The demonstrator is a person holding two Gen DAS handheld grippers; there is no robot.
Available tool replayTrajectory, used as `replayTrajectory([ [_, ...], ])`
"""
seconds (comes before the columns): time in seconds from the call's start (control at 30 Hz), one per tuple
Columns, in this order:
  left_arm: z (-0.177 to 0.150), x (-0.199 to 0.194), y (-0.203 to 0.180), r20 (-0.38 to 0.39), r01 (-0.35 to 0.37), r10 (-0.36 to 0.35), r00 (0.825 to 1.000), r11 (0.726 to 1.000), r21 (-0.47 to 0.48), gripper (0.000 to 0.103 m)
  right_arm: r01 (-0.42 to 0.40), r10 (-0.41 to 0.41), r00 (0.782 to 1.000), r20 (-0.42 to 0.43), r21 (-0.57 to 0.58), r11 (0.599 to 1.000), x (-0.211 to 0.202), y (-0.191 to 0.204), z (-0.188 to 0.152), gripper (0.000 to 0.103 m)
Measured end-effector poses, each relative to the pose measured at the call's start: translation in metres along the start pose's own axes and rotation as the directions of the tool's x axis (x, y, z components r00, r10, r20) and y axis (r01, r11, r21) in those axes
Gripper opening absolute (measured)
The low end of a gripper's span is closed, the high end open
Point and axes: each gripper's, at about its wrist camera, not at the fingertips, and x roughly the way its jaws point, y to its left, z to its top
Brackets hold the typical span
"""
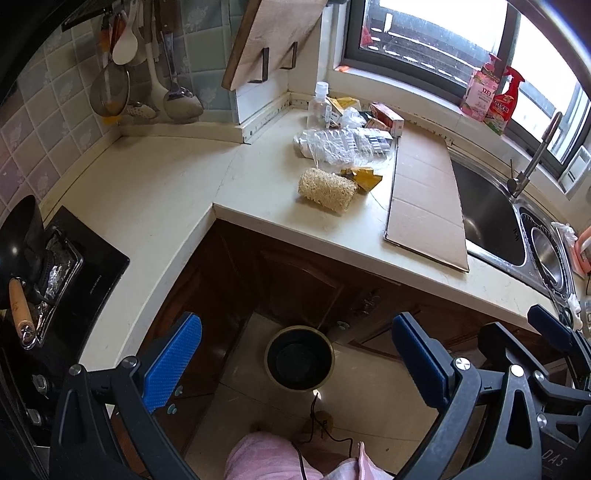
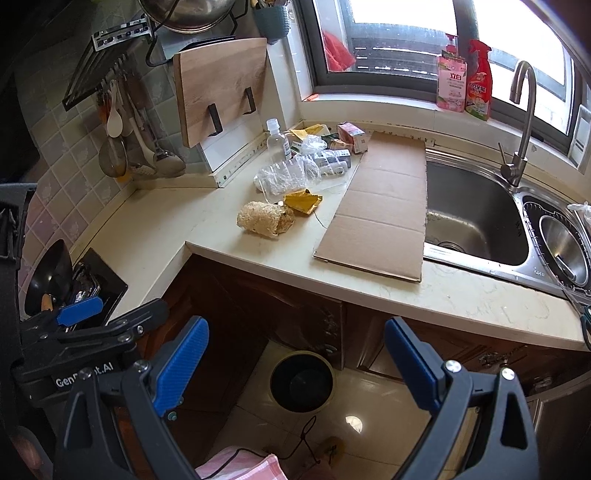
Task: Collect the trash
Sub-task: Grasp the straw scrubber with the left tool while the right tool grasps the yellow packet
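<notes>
both grippers, left gripper (image 1: 295, 363) and right gripper (image 2: 297, 360), hang wide open and empty above the floor bin (image 2: 302, 381). loofah (image 2: 265, 218) lies on the desk beside a gold wrapper (image 2: 302, 201), long axis left-right; best grasped across its short width.

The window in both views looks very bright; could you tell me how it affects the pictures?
Left wrist view: the window is blown out white and straight lines bow from fisheye distortion. Right wrist view: the same overexposure, plus glare spots on the glossy floor tile.
</notes>
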Motion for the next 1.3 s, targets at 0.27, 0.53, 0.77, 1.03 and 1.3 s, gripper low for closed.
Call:
replayTrajectory([
  [0.27,0.016,0.016,0.000,-0.030,0.014,-0.013,0.999,0.999,0.044,0.102,0.037,-0.037,0.999,0.000,0.034,0.999,0.012,-0.010,0.011,0.097],
  [0.53,0.065,0.055,0.014,-0.066,0.101,-0.097,0.993,0.993,0.062,0.102,0.079,-0.076,0.997,-0.026,0.109,0.991,0.038,-0.020,0.038,0.097],
  [0.77,0.119,0.128,0.025,-0.145,0.250,-0.244,0.959,0.968,0.030,0.102,0.127,-0.117,0.991,-0.062,0.198,0.972,0.078,-0.021,0.068,0.097],
  [1.03,0.166,0.222,0.031,-0.233,0.328,-0.331,0.914,0.943,-0.051,0.101,0.158,-0.133,0.984,-0.117,0.243,0.957,0.131,-0.018,0.088,0.097],
  [1.3,0.179,0.286,0.031,-0.333,0.419,-0.444,0.832,0.896,-0.147,0.087,0.172,-0.130,0.980,-0.151,0.314,0.934,0.173,-0.023,0.106,0.096],
])
